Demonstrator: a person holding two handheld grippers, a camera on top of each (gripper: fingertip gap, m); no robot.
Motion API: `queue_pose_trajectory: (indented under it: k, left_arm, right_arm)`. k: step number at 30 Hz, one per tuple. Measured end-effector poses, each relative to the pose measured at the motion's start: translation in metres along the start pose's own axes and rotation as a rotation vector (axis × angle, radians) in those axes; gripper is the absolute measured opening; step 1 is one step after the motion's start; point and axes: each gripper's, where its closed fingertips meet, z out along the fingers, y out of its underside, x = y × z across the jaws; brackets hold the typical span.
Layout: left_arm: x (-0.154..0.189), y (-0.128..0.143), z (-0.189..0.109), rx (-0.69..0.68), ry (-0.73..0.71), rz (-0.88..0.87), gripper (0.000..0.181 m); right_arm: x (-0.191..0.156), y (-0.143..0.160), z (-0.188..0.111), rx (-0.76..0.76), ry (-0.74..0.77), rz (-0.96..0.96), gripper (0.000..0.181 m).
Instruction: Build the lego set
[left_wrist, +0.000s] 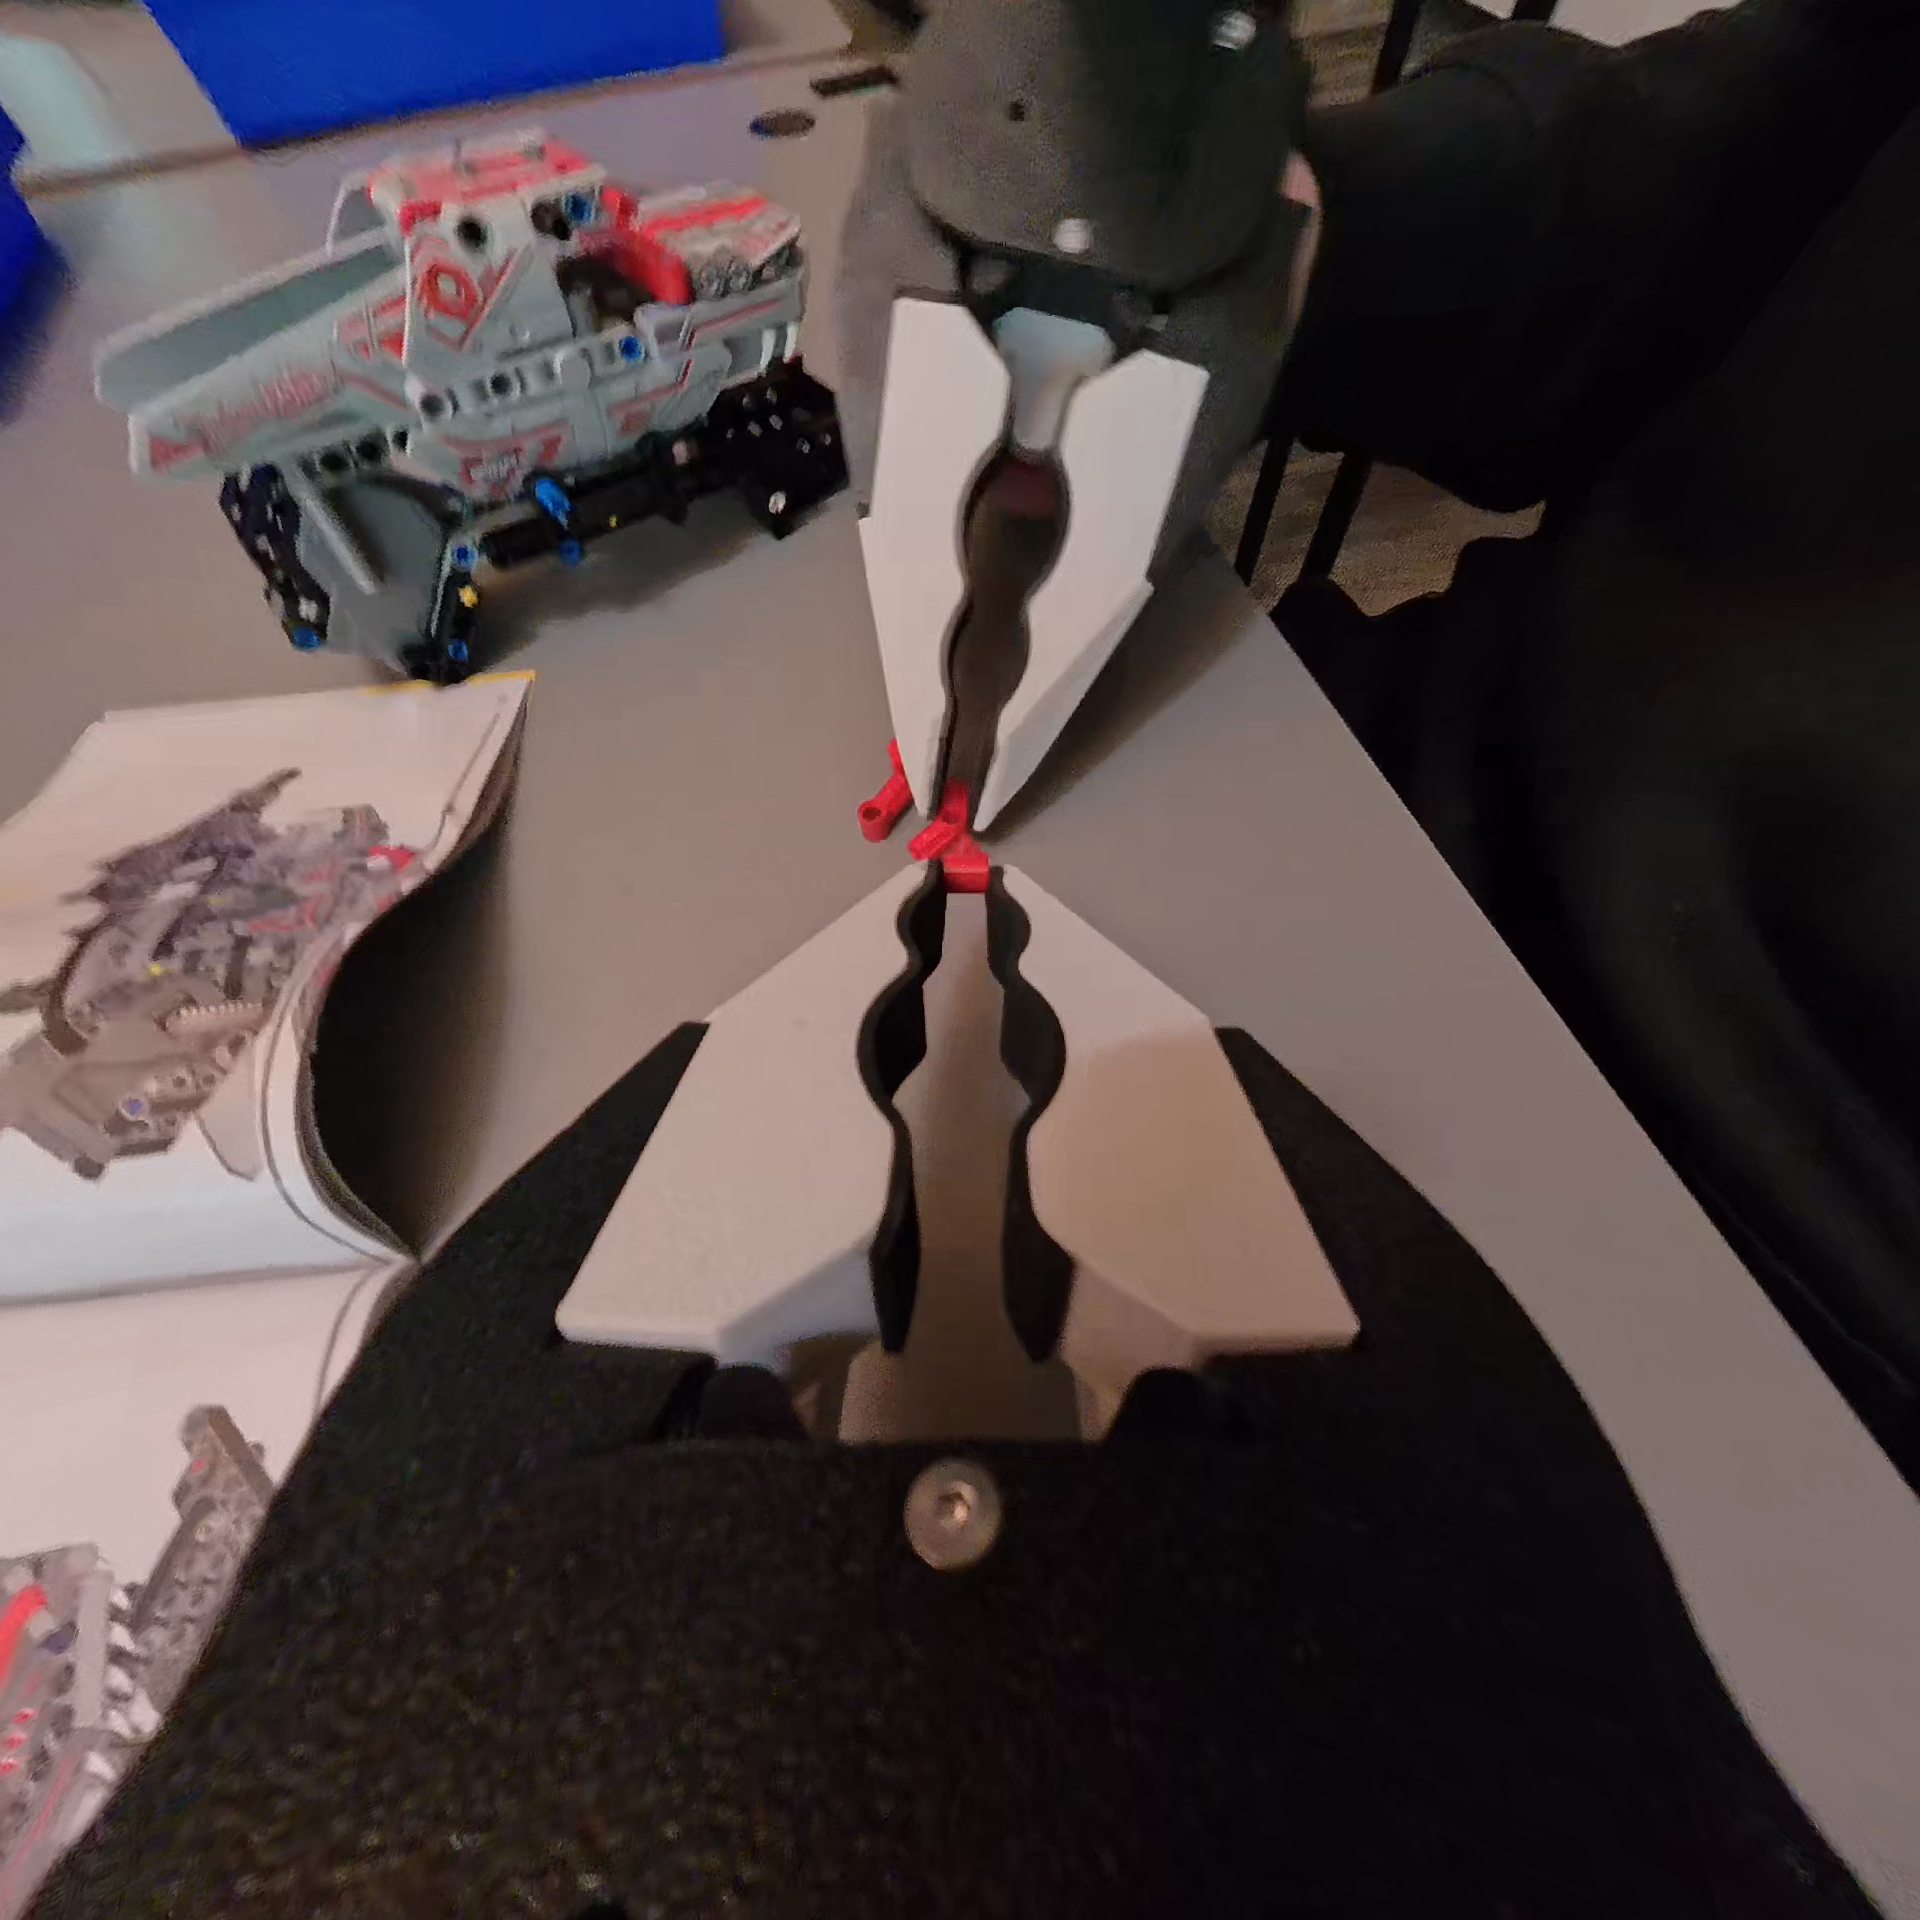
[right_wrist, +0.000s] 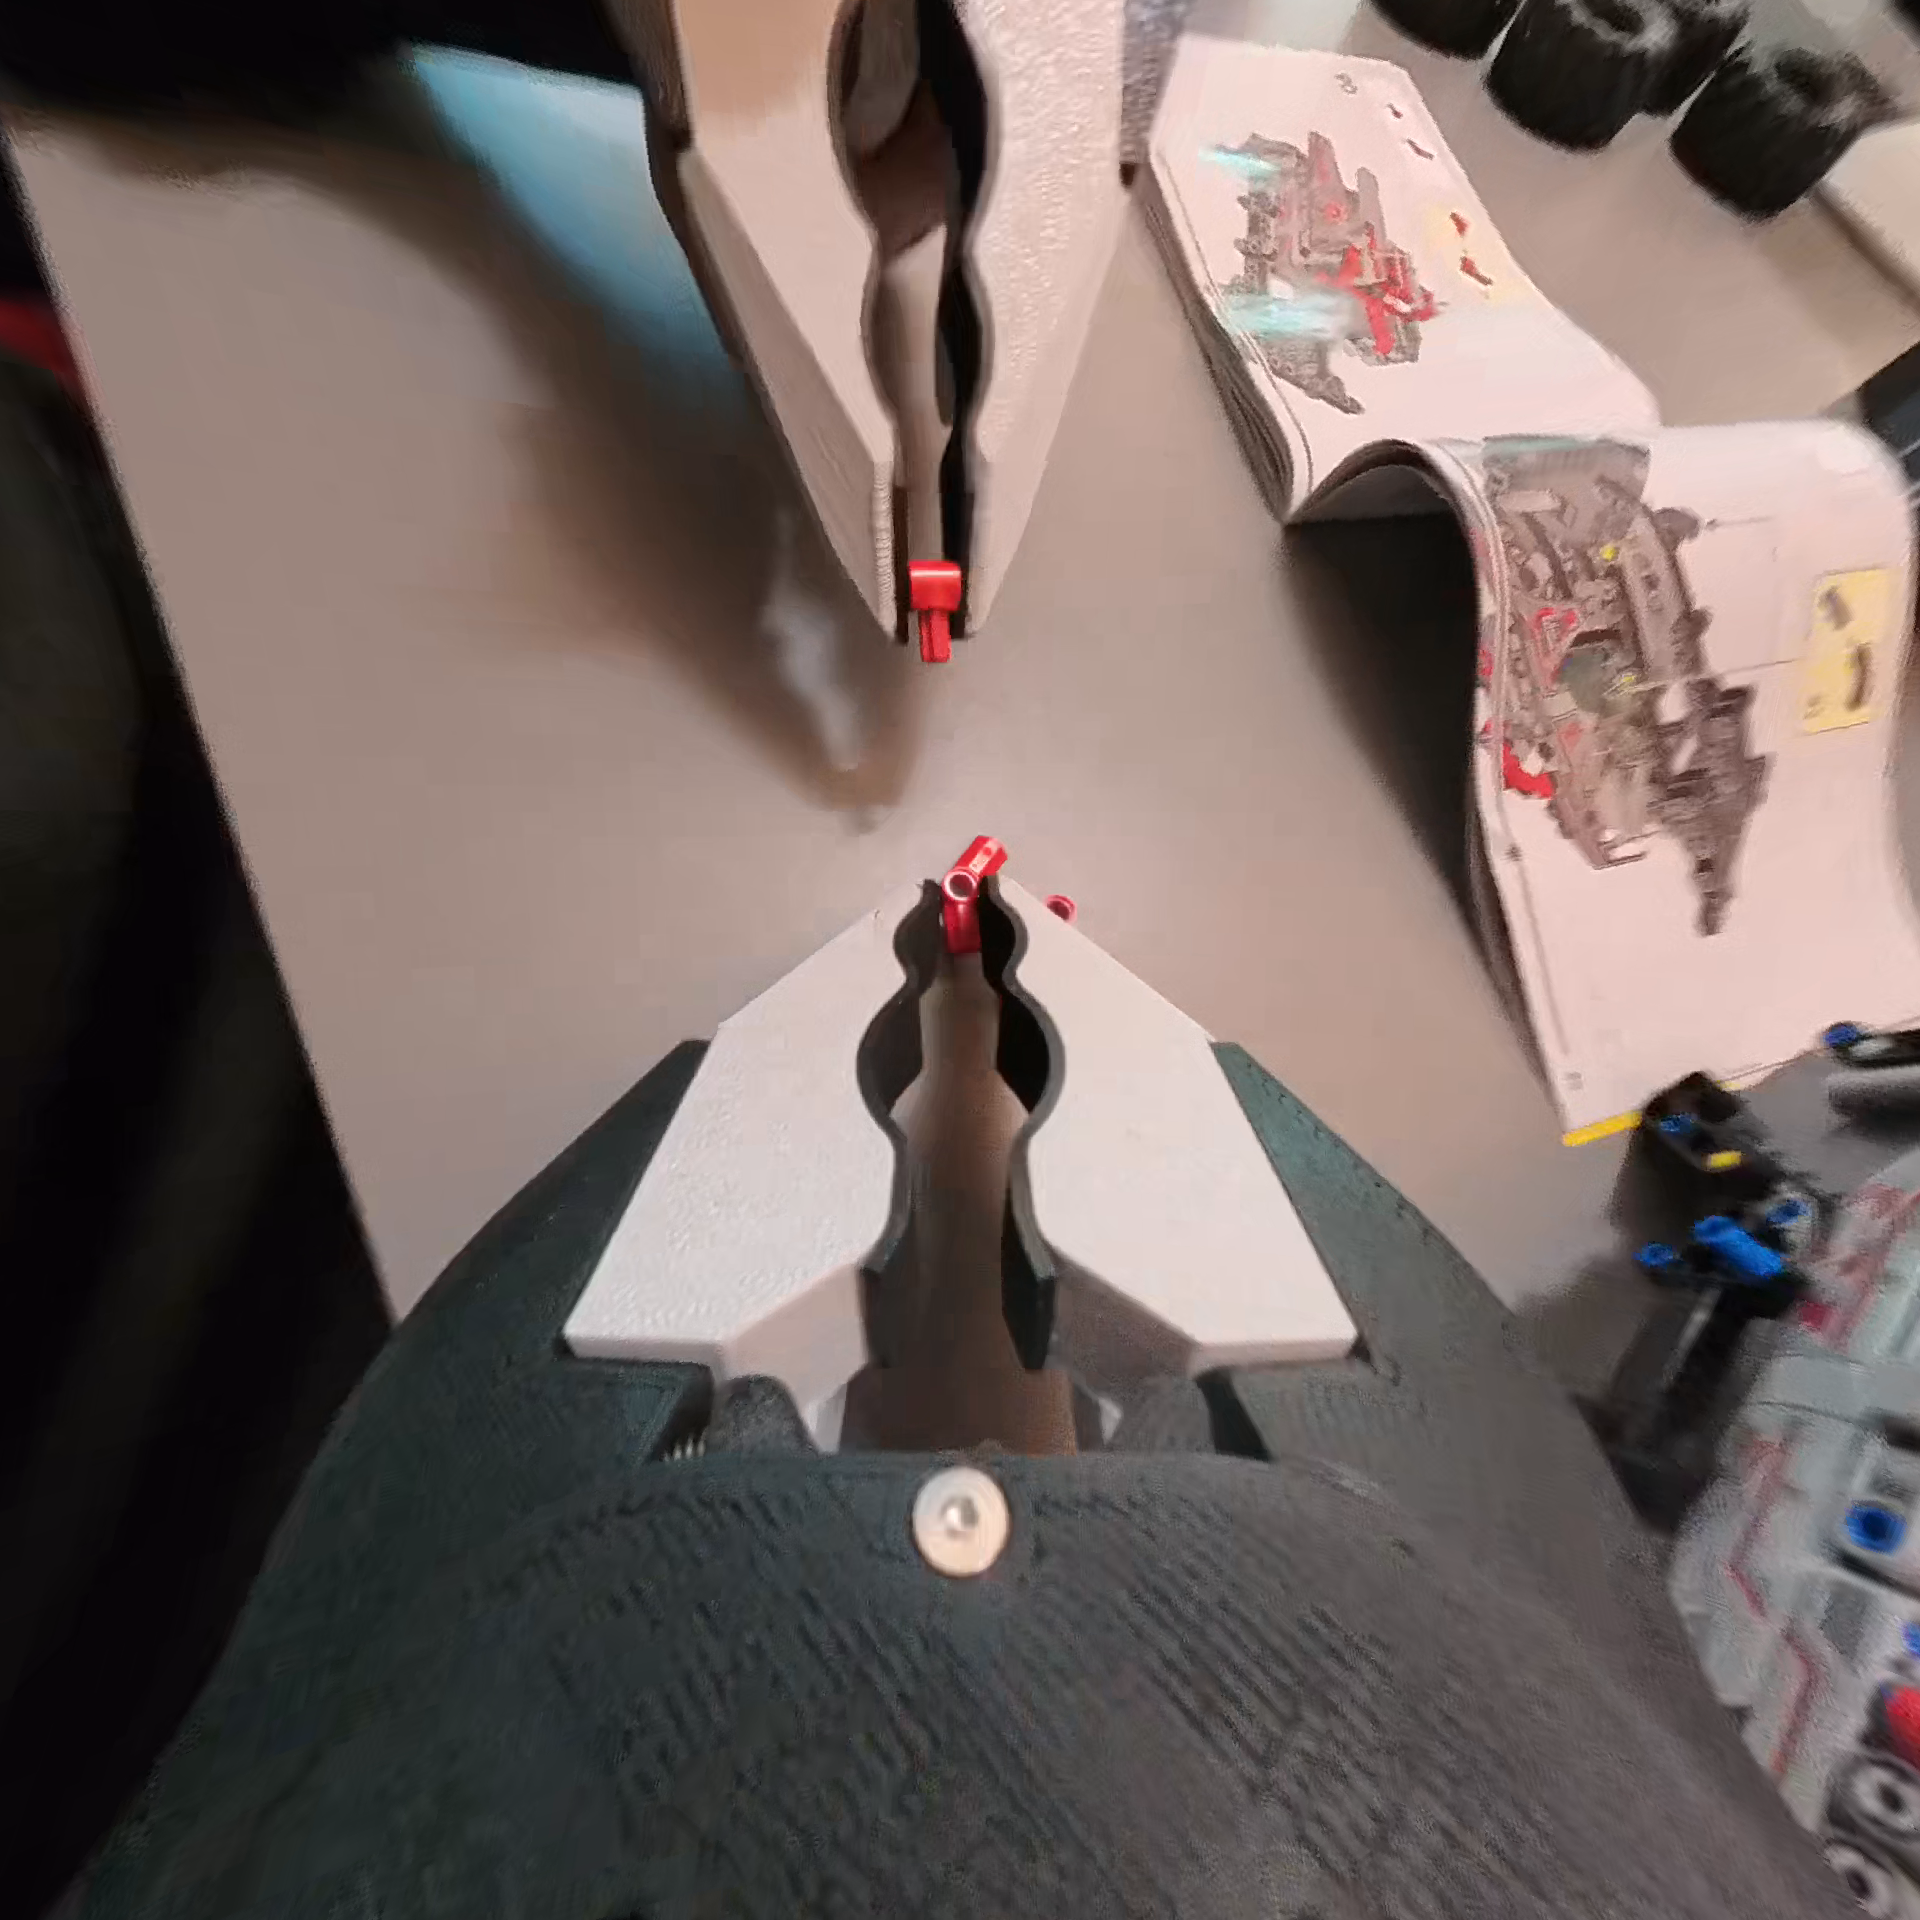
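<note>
red lego connector (right_wrist: 966, 899) sits pinched in the right claw (right_wrist: 961, 894); left claw (left_wrist: 961, 873) grips a red pin (left_wrist: 961, 868).

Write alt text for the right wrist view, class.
The right gripper and left gripper face each other over a grey table, each shut on a small red piece. An open instruction booklet lies right.

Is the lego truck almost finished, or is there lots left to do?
Mostly built: the truck has its body on, but no wheels show; black tyres lie loose past the booklet. Now the left gripper and right gripper each pinch a small red piece, facing each other to join. A third red piece waits.
</note>
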Motion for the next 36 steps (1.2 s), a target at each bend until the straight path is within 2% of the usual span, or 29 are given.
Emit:
queue_pose_trajectory:
  k: [5,7,11,16,21,36]
  left_arm:
    - [0.009,-0.02,-0.01,0.146,0.03,0.191,0.005]
    - [0.013,-0.029,-0.015,0.217,0.049,0.217,0.005]
    - [0.021,-0.049,-0.028,0.369,0.104,0.178,0.005]
    - [0.027,-0.056,-0.031,0.421,0.162,0.13,0.005]
    - [0.037,-0.059,-0.027,0.431,0.205,0.143,0.005]
    - [0.05,-0.068,-0.024,0.47,0.27,0.159,0.005]
  right_arm:
    - [-0.009,-0.043,-0.025,0.292,-0.345,0.501,0.006]
    - [-0.017,-0.057,-0.037,0.404,-0.554,0.691,0.006]
    - [-0.02,-0.071,-0.049,0.547,-0.746,0.861,0.005]
    - [-0.031,-0.082,-0.057,0.591,-0.845,0.844,0.005]
    - [-0.03,-0.086,-0.063,0.642,-0.855,0.83,0.005]
    - [-0.042,-0.087,-0.073,0.645,-0.936,0.771,0.006]
